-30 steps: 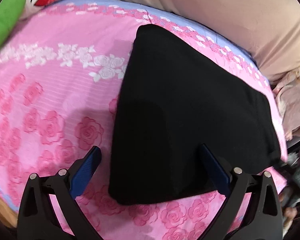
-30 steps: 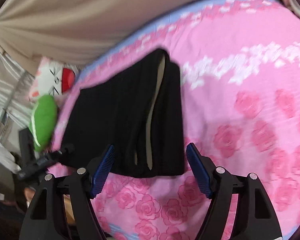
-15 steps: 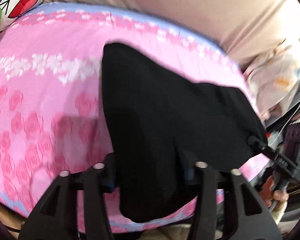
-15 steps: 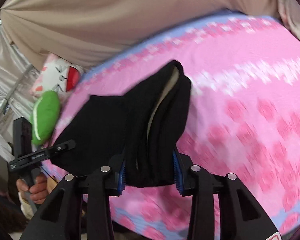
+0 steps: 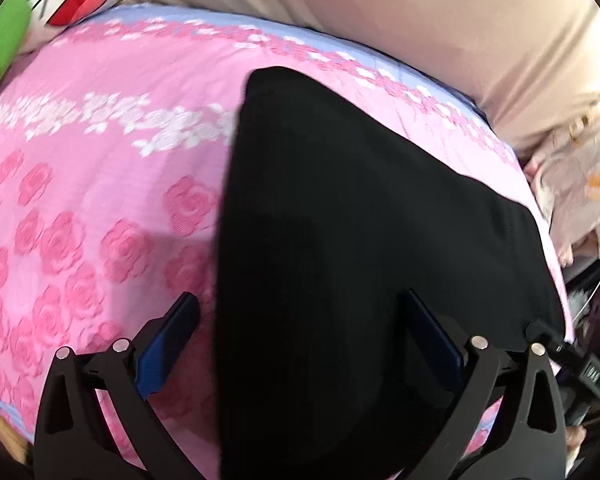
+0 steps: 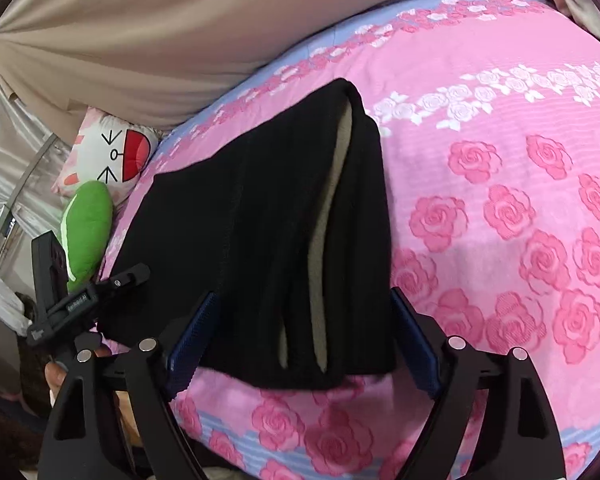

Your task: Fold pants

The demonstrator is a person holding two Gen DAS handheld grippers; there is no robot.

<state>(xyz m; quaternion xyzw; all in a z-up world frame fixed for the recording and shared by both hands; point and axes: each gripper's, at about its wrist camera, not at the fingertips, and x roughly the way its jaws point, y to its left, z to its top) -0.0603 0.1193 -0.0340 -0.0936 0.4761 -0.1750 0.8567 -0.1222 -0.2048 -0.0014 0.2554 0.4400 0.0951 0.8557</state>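
Note:
The black pants (image 5: 360, 240) lie folded in a stack on the pink rose-patterned bedsheet (image 5: 100, 184). In the right wrist view the pants (image 6: 260, 220) show several layers with a beige lining at the near end. My left gripper (image 5: 300, 340) is open, its blue-padded fingers astride the near edge of the pants, not gripping. My right gripper (image 6: 304, 340) is open, its fingers either side of the layered end. The left gripper's body (image 6: 76, 300) shows at the left of the right wrist view.
A beige headboard cushion (image 5: 420, 20) runs along the far side of the bed. A white cartoon pillow (image 6: 112, 152) and a green plush (image 6: 86, 228) lie at one end. Crumpled pale bedding (image 5: 580, 168) sits at the other end. The bed edge is just below both grippers.
Half a second ago both grippers were shut on the pants' ends, lifting them slightly. Now both have opened and the pants rest flat on the sheet.

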